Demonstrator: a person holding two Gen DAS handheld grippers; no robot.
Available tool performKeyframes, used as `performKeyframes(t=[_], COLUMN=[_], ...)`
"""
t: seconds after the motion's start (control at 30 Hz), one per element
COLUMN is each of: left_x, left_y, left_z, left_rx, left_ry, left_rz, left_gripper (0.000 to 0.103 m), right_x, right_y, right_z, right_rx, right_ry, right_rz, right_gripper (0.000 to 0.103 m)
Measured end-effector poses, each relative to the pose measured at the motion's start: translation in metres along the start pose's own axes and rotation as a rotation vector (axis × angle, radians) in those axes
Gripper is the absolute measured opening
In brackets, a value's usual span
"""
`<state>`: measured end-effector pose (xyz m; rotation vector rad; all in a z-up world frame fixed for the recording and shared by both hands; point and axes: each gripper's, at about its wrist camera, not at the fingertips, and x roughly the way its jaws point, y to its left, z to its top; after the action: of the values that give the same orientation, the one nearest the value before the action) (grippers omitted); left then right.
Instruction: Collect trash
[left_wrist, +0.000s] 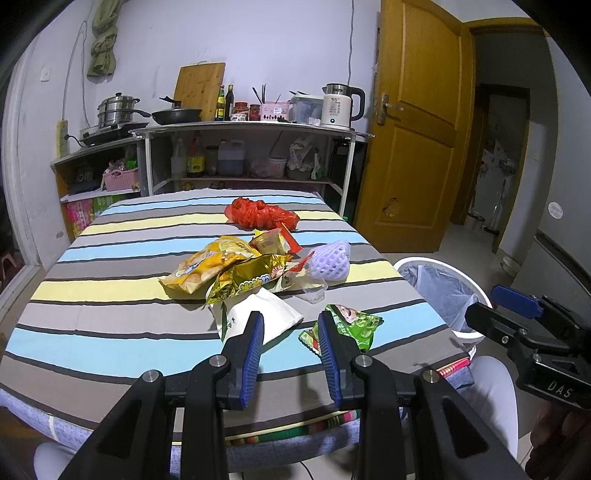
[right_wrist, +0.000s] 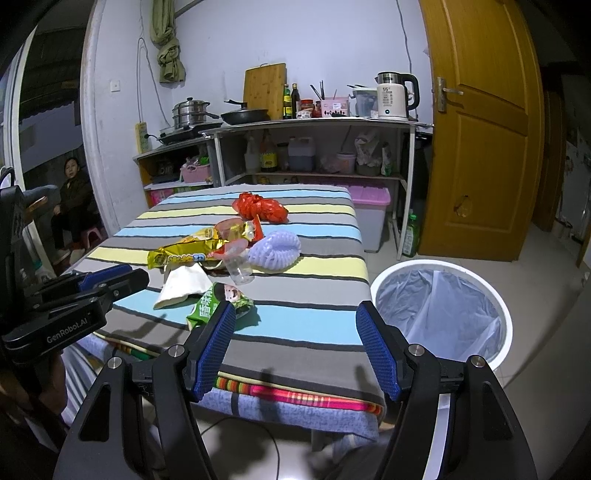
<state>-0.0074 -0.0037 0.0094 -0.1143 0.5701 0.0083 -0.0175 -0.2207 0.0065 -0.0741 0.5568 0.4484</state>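
Observation:
Trash lies in a pile on the striped table (left_wrist: 110, 332): a green snack packet (left_wrist: 351, 325) (right_wrist: 221, 299), a white paper wrapper (left_wrist: 266, 317) (right_wrist: 184, 284), yellow snack bags (left_wrist: 207, 267) (right_wrist: 184, 251), a purple foam fruit net (left_wrist: 330, 260) (right_wrist: 275, 249), a clear plastic cup (right_wrist: 240, 266) and a red plastic bag (left_wrist: 260, 214) (right_wrist: 260, 206). My left gripper (left_wrist: 290, 321) is open and empty, just short of the white wrapper and green packet. My right gripper (right_wrist: 295, 314) is open wide and empty, over the table's near right corner. A white bin with a clear liner (left_wrist: 443, 291) (right_wrist: 443, 302) stands right of the table.
Behind the table stands a shelf unit (left_wrist: 251, 129) with pots, a pan, bottles and a kettle (left_wrist: 340, 105). A wooden door (left_wrist: 417, 129) is at the right. A pink-lidded storage box (right_wrist: 371, 214) sits by the table. A person (right_wrist: 72, 199) sits at far left.

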Motion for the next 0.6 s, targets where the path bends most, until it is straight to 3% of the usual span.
performKeyframes(t=[0.6], left_x=[-0.0017], left_y=[-0.0012], left_z=[0.0017], left_rx=[-0.002], left_ry=[-0.003], left_rz=[-0.003], left_gripper=[0.03], right_x=[0.0016], right_y=[-0.0042], right_z=[0.0013], right_rx=[-0.003], right_ry=[0.008], right_rz=[0.007], right_gripper=[0.068])
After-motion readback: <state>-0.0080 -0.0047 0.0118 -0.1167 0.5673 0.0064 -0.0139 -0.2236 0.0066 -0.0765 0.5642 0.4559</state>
